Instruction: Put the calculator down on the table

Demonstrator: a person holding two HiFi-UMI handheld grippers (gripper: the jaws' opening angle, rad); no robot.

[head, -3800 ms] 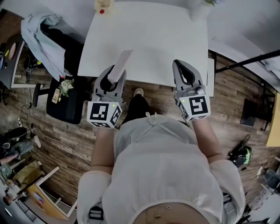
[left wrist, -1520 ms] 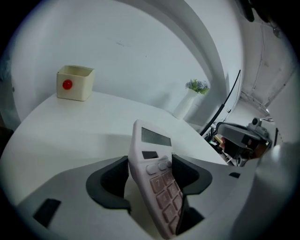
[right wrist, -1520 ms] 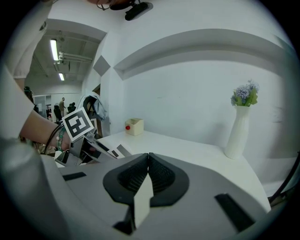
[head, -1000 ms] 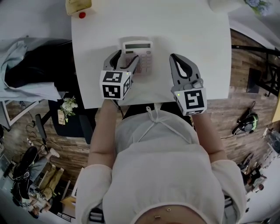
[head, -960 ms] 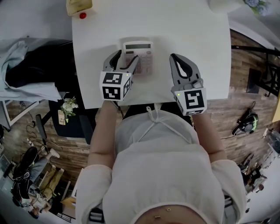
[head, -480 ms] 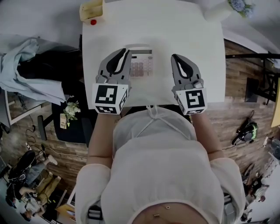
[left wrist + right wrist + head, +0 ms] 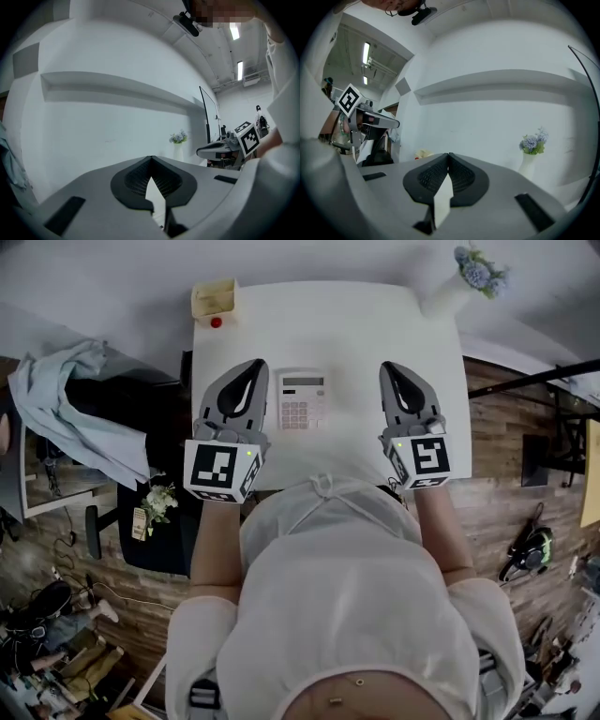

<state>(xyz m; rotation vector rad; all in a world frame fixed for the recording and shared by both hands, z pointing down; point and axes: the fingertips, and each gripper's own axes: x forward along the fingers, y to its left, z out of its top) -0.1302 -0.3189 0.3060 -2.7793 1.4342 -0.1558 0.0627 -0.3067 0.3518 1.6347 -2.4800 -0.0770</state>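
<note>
The pale calculator [image 7: 302, 399] lies flat on the white table [image 7: 366, 324], display toward the far edge, with nothing touching it. My left gripper [image 7: 259, 363] hovers just left of it, jaws shut and empty. In the left gripper view the two pads meet at a point [image 7: 151, 157] against the white wall. My right gripper [image 7: 387, 366] hovers to the calculator's right, also shut and empty, and its pads meet in the right gripper view [image 7: 448, 154]. Both grippers point level above the table. Neither gripper view shows the calculator.
A yellow box [image 7: 214, 298] with a red button stands at the table's far left corner. A white vase of blue flowers [image 7: 466, 276] stands at the far right corner. A black chair draped with light-blue cloth [image 7: 66, 409] is left of the table.
The left gripper, which had its jaws open beside the calculator, has closed them empty and drawn back. Both grippers have risen. The calculator stays on the table.
</note>
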